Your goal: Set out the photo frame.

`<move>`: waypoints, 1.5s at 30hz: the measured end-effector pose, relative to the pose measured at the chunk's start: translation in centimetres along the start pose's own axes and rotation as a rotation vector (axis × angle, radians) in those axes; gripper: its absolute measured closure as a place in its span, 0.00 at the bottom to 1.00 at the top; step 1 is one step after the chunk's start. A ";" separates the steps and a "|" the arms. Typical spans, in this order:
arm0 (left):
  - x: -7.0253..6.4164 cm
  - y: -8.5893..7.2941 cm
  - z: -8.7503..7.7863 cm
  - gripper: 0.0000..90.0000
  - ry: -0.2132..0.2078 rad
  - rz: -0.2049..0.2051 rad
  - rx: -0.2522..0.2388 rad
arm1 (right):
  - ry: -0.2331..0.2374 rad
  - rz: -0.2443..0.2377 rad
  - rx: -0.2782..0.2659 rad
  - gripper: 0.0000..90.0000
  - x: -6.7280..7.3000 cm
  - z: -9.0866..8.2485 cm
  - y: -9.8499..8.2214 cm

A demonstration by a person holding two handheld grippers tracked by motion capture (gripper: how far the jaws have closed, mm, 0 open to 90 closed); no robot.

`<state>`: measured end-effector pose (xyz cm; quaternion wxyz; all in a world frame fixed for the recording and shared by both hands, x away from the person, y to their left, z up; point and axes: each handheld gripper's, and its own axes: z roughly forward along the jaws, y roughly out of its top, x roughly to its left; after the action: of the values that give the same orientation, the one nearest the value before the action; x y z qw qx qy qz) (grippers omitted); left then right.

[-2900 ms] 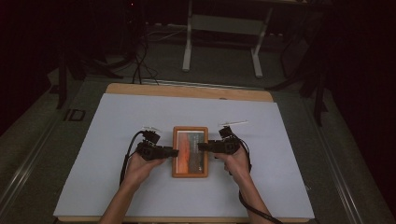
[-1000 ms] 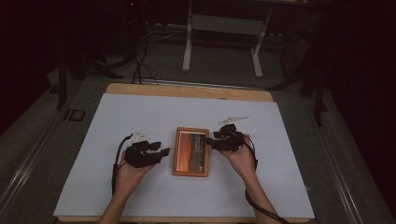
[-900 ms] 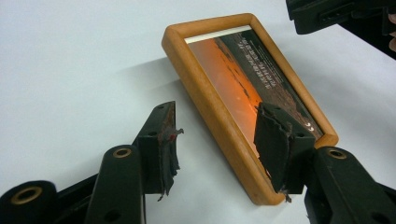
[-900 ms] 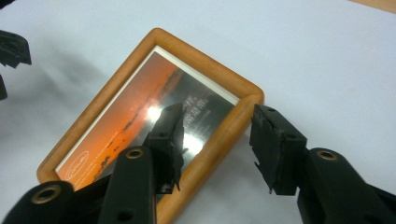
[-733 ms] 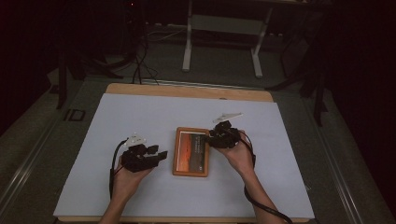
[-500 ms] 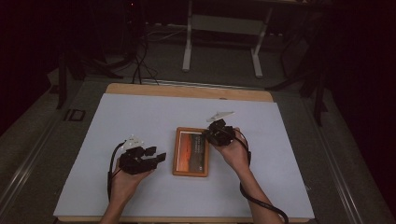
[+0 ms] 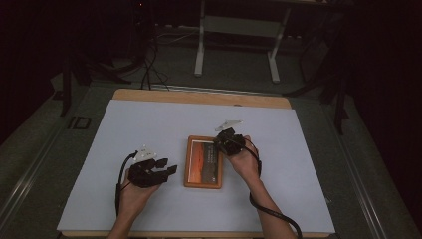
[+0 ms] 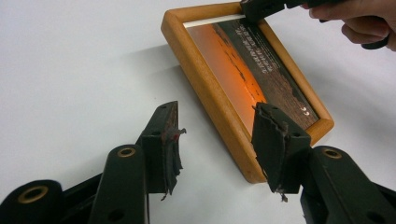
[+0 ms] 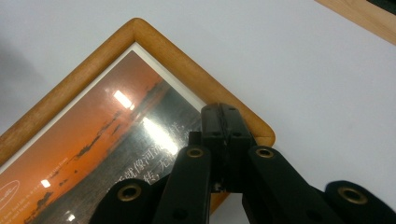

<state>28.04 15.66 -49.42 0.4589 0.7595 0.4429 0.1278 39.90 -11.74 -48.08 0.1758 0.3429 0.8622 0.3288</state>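
Table: a wooden table covered by a white sheet, seen from above in a dark room.
Picture frame: a wooden picture frame lies flat near the middle of the sheet, holding an orange sunset print with small lines of text.
Left gripper: the left gripper is held in the person's left hand, just left of the frame and apart from it. Its jaws are spread wide and grasp nothing; in the left gripper view the frame's near corner shows between them, farther off.
Right gripper: the right gripper, in the right hand, sits over the frame's far right corner. In the right gripper view its jaws are pressed together with no gap, tips over the frame's edge; whether they touch the frame cannot be told.
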 end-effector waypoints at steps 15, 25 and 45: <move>0.0 0.2 -0.3 0.58 0.007 0.010 -0.004 | -0.007 0.064 0.008 1.00 -1.6 0.2 -1.2; -0.1 0.2 -0.1 0.57 0.004 0.004 0.004 | -0.018 0.128 0.037 1.00 -2.9 1.3 -2.8; -1.7 0.7 0.4 0.46 -0.071 0.007 0.019 | -0.002 0.131 0.036 1.00 -3.1 1.3 -2.8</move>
<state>27.67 13.89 -48.76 0.4669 0.7694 0.4248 0.0982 41.44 -14.94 -50.72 0.1484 0.4019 0.8436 0.3237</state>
